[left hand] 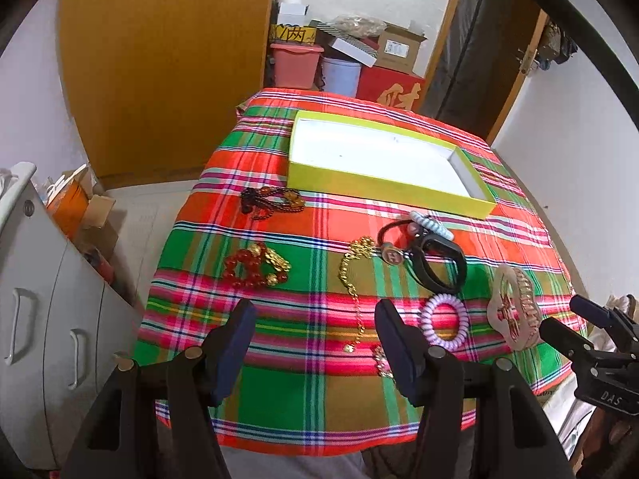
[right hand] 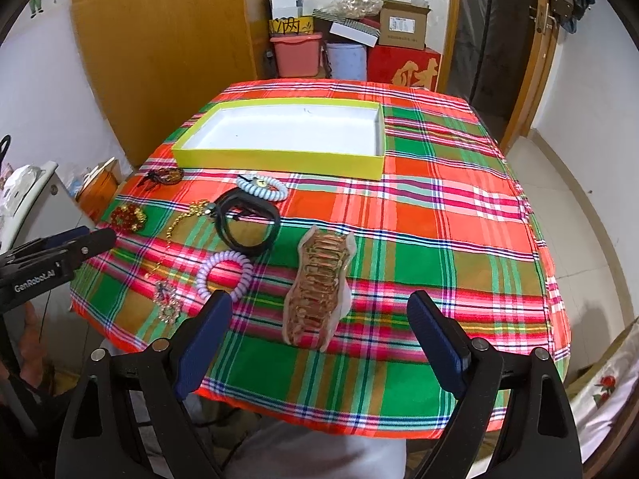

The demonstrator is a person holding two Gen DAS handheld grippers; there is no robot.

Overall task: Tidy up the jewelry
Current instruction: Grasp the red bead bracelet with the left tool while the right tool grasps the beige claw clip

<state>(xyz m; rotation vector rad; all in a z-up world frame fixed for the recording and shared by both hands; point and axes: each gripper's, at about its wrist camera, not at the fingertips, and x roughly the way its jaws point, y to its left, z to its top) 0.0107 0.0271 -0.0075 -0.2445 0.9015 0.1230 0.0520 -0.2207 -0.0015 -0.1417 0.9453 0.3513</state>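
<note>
Left wrist view: my left gripper (left hand: pixel 315 339) hung over the near edge of the plaid tablecloth (left hand: pixel 279 375), jaws spread wide and holding nothing. The yellow-green box (left hand: pixel 383 189) stood at the far side of the table, its white floor bare. All the jewelry lay loose on the cloth in front of it: a dark bead bracelet (left hand: pixel 271 199) nearest the box, a red bead bracelet (left hand: pixel 255 265) with gold charms, a gold chain (left hand: pixel 353 275) trailing toward me between my fingers, a black band (left hand: pixel 439 263), a pale blue coil tie (left hand: pixel 431 225), a lilac coil tie (left hand: pixel 442 325) just beside my right-hand finger, and a large hair claw (left hand: pixel 515 307) further right. My right gripper (left hand: pixel 575 319) showed at the right edge, close to the claw.

Right wrist view: my right gripper (right hand: pixel 319 319) was likewise released and empty, its fingers straddling the hair claw (right hand: pixel 319 283) without touching it. The claw lay on its side, gold-toned teeth uppermost. The box (right hand: pixel 279 161) lay beyond, nothing in it.

Judgement: sorting had not begun; the first pick was in hand. The next move calls for lowering onto the claw, closing across its narrow width, then carrying it over the box wall.
</note>
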